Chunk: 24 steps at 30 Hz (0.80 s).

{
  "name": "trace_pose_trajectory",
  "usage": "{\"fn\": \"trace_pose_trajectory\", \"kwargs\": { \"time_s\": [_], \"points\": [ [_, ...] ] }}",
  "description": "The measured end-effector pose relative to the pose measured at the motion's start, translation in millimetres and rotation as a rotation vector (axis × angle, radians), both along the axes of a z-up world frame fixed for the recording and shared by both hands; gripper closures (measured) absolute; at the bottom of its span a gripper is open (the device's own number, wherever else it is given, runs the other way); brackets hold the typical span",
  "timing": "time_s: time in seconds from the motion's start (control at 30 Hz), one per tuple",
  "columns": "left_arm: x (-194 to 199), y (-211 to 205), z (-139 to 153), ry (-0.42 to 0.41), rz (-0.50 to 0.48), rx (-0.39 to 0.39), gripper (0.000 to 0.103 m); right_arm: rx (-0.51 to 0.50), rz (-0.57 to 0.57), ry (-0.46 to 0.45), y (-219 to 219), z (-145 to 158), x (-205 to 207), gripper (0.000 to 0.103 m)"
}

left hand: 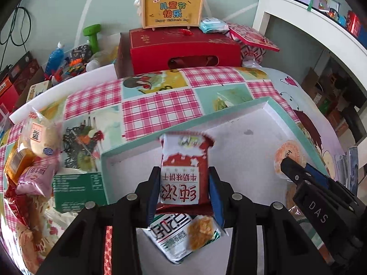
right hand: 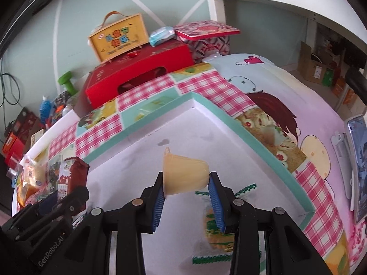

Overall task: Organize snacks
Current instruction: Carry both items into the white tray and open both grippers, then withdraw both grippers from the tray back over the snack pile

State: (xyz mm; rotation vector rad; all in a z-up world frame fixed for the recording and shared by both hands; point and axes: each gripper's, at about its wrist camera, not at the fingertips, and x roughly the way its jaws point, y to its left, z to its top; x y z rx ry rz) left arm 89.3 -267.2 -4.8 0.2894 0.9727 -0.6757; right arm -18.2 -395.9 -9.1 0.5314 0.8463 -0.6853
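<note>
Presently, stock by size:
- Table w/ pink plaid cloth [left hand: 160,110]: unsorted snack pile [left hand: 34,160] at its left edge.
- White tray, teal rim [left hand: 183,120]: green-white packet [left hand: 181,236] and a round cake pkt [right hand: 218,226] lie inside.
- Left gripper [left hand: 184,188]: over the tray, red milk-biscuit packet [left hand: 184,171] between the pads; grip looks slack, so it may slip and drop askew onto the green-white packet.
- Right gripper [right hand: 187,193]: clamped on jelly cup [right hand: 184,175], above the tray floor. Cup is soft; over-squeeze could burst it.
</note>
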Motion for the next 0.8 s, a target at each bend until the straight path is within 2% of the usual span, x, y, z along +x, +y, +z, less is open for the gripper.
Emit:
{"fn": "trace_pose_trajectory", "kwargs": {
  "time_s": [0.03, 0.07, 0.2, 0.27, 0.33, 0.4, 0.47, 0.57, 0.6, 0.8],
  "points": [
    [0, -2, -1, 0.006, -0.005, 0.004, 0.051, -0.007, -0.007, 0.003, -1, 1, -1, 0.063],
    [0, -3, -2, 0.011, -0.008, 0.007, 0.040, -0.015, -0.011, 0.008, -1, 1, -1, 0.063],
    [-1, -2, 2, 0.027, 0.002, 0.038, 0.038, -0.009, -0.006, 0.021, -1, 4, -2, 0.063],
    [0, 3, 7, 0.036, 0.020, 0.042, 0.037, -0.007, 0.008, 0.030, 1, 6, -1, 0.057],
    [3, 10, 12, 0.052, 0.041, 0.040, 0.029, -0.010, 0.015, 0.044, 4, 8, -1, 0.031],
    [6, 17, 14, 0.062, 0.075, 0.056, 0.020, -0.010, 0.015, 0.043, 5, 9, -2, 0.022],
    [9, 25, 16, 0.062, 0.115, 0.083, 0.019, 0.005, 0.023, 0.062, 6, 8, -1, 0.019],
    [15, 34, 17, 0.057, 0.169, 0.119, 0.012, 0.004, 0.029, 0.088, 8, 6, 0, 0.002],
    [17, 38, 17, 0.059, 0.187, 0.127, 0.009, -0.004, 0.031, 0.091, 9, 6, 1, 0.000],
    [23, 53, 11, 0.101, 0.238, 0.153, 0.005, -0.044, 0.052, 0.108, 21, 17, 4, 0.000]
  ]
}}
